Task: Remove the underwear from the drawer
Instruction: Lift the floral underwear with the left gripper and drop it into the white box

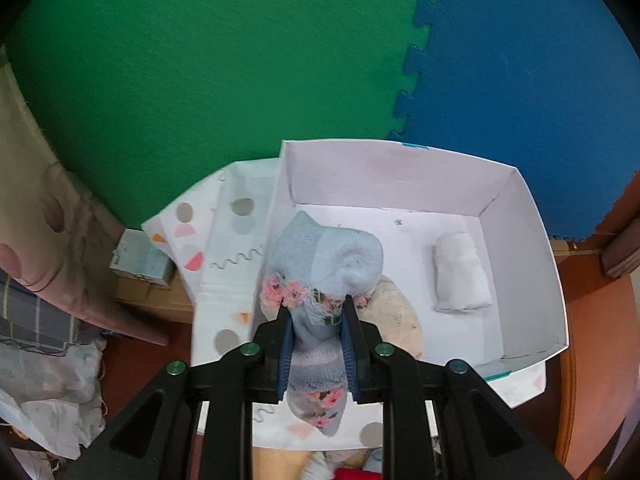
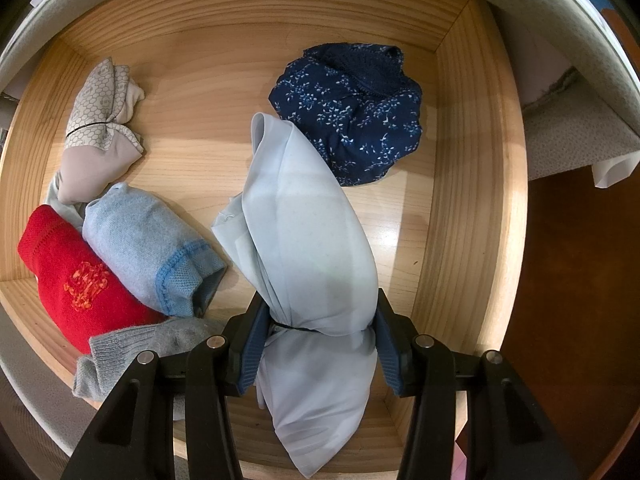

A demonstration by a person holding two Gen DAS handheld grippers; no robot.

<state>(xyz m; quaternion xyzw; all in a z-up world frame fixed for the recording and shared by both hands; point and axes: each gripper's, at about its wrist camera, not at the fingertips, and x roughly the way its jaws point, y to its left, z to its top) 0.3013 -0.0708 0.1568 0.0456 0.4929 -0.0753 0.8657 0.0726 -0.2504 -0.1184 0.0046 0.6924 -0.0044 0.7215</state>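
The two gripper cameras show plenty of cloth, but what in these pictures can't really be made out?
- Left wrist view: the beige item in the white box is half hidden behind the floral sock bundle held by the left gripper.
- Left wrist view: a red thing is cut off by the bottom edge.
- Right wrist view: the grey sock runs under the right gripper, which holds the pale blue bundle.

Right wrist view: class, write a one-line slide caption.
Right gripper fingers clamp a pale blue banded fabric bundle above a wooden drawer holding more rolled garments.
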